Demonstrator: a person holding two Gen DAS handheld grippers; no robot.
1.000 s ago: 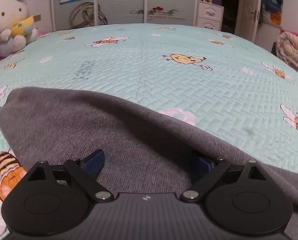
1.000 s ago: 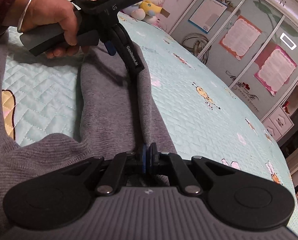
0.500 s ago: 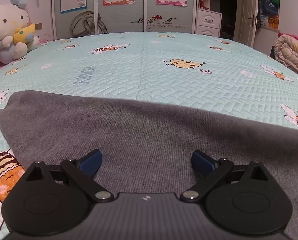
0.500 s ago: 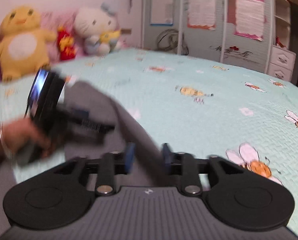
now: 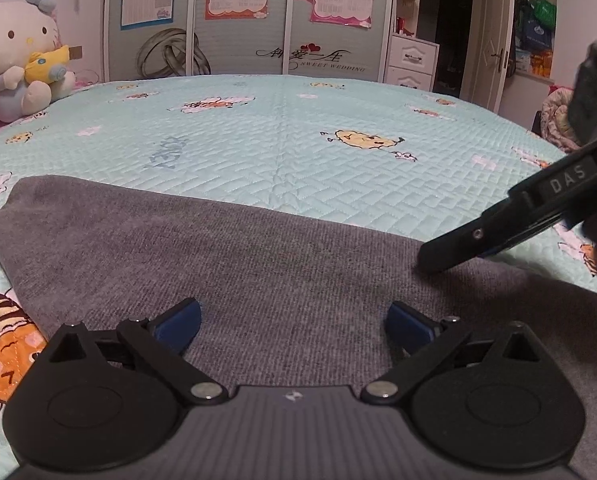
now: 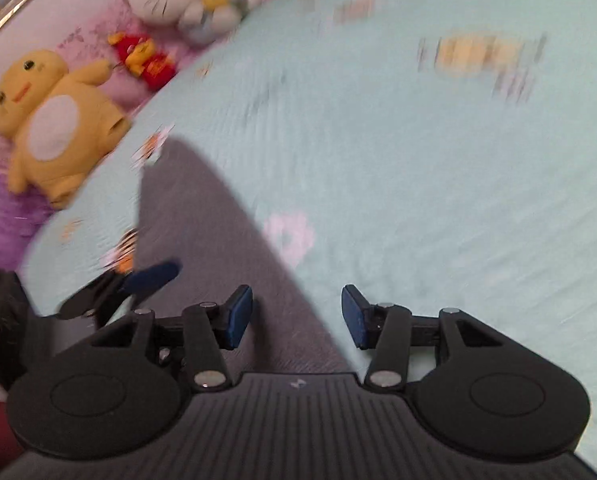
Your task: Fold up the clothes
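From the left wrist, the grey garment (image 5: 234,264) lies flat on the bed (image 5: 298,136), its long axis running across the view, far edge straight. The left tongs (image 5: 294,326) stand apart above it, gripping nothing. From the right wrist, blurred, the right tongs (image 6: 297,316) have just been opening and straddle the garment's edge unpinched. Best to smooth the fold before taking a new hold.

My right gripper (image 6: 297,316), jaws just opened, hangs over the grey garment (image 6: 218,248); nothing is pinched between them.
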